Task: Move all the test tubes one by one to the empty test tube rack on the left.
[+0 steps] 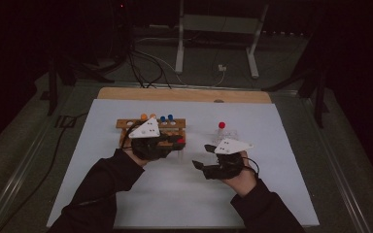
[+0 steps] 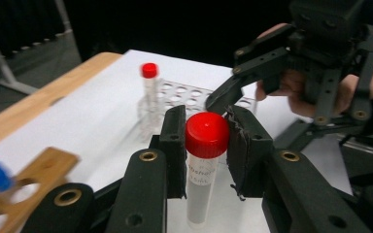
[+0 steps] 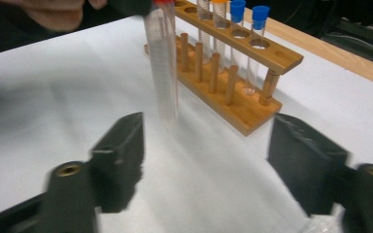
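My left gripper (image 2: pixel 206 145) is shut on a clear tube with a red cap (image 2: pixel 207 134), gripping just below the cap and holding it upright over the white mat. In the high view this gripper (image 1: pixel 175 141) and the tube (image 1: pixel 180 141) sit by the right end of the wooden rack (image 1: pixel 150 127). Open and empty, my right gripper (image 1: pixel 203 156) waits a short way to the right of the tube. Between its wide-apart jaws (image 3: pixel 209 160) I see the held tube (image 3: pixel 162 58), blurred. A second red-capped tube (image 2: pixel 149 70) stands in a clear plastic rack (image 2: pixel 184 93).
The wooden rack (image 3: pixel 252 53) holds blue-capped tubes (image 3: pixel 261 12) and orange-capped ones (image 1: pixel 144 116). The clear rack with its tube (image 1: pixel 222 125) stands right of centre. A white mat (image 1: pixel 184 194) covers the table, with a wooden edge (image 1: pixel 184 94) at the far side.
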`<act>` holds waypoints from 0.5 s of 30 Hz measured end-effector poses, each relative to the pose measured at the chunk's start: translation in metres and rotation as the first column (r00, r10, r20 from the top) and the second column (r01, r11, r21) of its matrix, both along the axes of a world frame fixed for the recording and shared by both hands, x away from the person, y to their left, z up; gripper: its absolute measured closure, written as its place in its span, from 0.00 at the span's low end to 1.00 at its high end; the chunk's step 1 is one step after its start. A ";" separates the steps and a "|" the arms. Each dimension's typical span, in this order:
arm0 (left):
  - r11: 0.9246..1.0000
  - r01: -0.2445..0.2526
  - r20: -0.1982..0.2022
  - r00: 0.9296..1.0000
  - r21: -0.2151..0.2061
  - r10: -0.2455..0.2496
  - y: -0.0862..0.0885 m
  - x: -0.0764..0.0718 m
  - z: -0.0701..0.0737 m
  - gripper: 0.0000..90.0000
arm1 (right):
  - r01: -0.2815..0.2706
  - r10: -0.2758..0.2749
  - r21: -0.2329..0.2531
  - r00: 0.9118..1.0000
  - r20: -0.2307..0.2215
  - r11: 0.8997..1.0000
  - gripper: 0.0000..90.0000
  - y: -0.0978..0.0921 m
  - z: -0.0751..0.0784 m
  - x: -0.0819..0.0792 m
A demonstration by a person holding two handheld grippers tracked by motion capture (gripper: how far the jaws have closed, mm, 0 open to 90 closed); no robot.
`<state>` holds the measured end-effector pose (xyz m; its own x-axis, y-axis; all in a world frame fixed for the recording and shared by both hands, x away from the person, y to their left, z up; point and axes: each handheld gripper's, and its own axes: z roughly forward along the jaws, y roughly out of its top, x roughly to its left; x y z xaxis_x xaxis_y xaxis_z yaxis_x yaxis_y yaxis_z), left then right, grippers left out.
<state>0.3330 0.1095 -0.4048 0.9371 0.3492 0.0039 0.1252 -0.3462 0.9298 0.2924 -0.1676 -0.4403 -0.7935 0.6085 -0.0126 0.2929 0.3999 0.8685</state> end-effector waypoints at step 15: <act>0.989 -0.150 0.026 0.988 -0.007 0.150 0.053 0.012 0.019 0.80 | -0.002 0.002 0.041 1.000 -0.003 0.999 0.00 -0.007 0.003 -0.002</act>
<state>0.3451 0.1624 -0.3860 0.8735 0.4862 0.0263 0.1505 -0.3209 0.9351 0.2909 -0.1743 -0.4371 -0.7947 0.6068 0.0150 0.2951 0.3646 0.8832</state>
